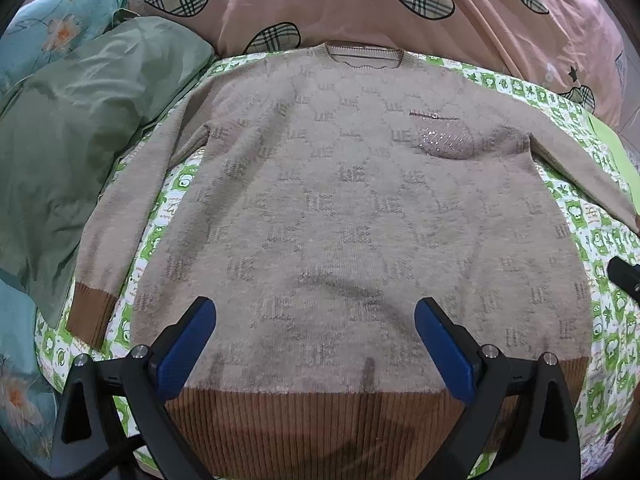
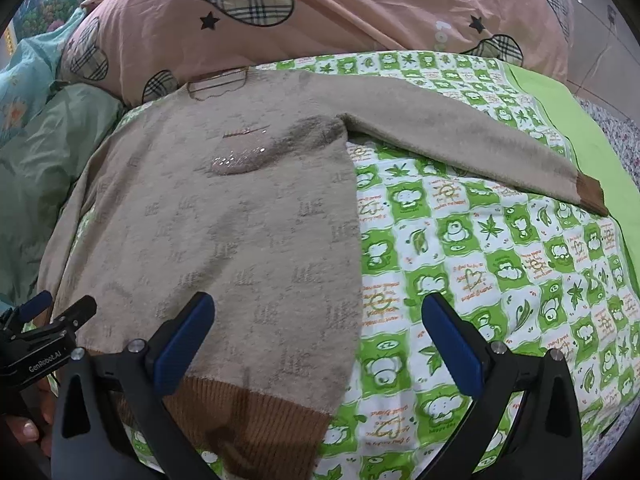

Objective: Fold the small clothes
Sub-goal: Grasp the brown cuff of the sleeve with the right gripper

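The fuzzy beige knit sweater [image 1: 320, 200] lies flat on the green-checked cartoon sheet [image 2: 480, 260], its brown-cuffed right sleeve [image 2: 460, 140] fully visible only in the right view, while left gripper [image 1: 315, 344] and right gripper [image 2: 318, 344] hover wide open, empty.

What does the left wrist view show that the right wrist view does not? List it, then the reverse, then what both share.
Only the left wrist view shows the sweater's left sleeve with its brown cuff and the whole brown hem.

Only the right wrist view shows the right sleeve's brown cuff, the plain green border of the sheet, and the left gripper's body from the side.

Both show the beige sweater lying flat, its sparkly pocket, the pink quilt, and the green patterned sheet. Left gripper and right gripper are open.
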Demonstrator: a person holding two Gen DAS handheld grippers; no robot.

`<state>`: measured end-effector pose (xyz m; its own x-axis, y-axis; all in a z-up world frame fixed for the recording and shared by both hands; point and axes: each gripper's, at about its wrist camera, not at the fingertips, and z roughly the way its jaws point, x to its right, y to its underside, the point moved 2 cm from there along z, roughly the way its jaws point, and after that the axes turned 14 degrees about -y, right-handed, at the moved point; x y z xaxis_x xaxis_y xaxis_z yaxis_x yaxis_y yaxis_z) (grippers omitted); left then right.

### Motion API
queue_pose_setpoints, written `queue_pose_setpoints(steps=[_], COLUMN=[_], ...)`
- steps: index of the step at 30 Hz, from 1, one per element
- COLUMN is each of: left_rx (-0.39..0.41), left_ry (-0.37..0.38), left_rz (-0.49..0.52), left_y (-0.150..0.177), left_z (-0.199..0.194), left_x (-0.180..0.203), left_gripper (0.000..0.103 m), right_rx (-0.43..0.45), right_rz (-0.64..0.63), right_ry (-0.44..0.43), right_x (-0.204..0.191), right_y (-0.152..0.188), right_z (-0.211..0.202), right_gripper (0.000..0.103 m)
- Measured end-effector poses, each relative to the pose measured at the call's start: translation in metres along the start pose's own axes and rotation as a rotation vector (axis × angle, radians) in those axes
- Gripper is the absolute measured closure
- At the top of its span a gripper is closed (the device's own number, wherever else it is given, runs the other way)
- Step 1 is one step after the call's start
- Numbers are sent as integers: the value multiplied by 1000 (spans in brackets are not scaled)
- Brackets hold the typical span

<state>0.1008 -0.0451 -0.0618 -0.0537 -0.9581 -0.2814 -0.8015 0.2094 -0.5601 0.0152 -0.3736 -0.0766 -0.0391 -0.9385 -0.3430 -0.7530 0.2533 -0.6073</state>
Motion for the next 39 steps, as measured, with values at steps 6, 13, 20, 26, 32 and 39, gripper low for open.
queue_pose_setpoints(steps=[6,13,20,26,32,39], left_rx=[-22,-35,-45,-60,-56,-49], left_ry=[14,23,37,45,64,98], left_rz=[1,-4,26,41,25,28], left_y=[-5,-10,-9,-10,-10,-8], left_z=[9,15,18,20,22,19], left_x=[0,5,20,26,24,20], left_gripper=[3,3,3,3,3,3], right_rx=[73,210,294,366,394,359], right_rz=[187,463,673,819,732,374], right_ry=[-130,-37,40,-51,-60,-343], right_x=[62,196,302,354,341,190], right_y=[-9,-28,-41,-45,-67,-144], right_z=[-15,-53,-65,-46,-42,-8], right_gripper=[0,26,33,38,94,94])
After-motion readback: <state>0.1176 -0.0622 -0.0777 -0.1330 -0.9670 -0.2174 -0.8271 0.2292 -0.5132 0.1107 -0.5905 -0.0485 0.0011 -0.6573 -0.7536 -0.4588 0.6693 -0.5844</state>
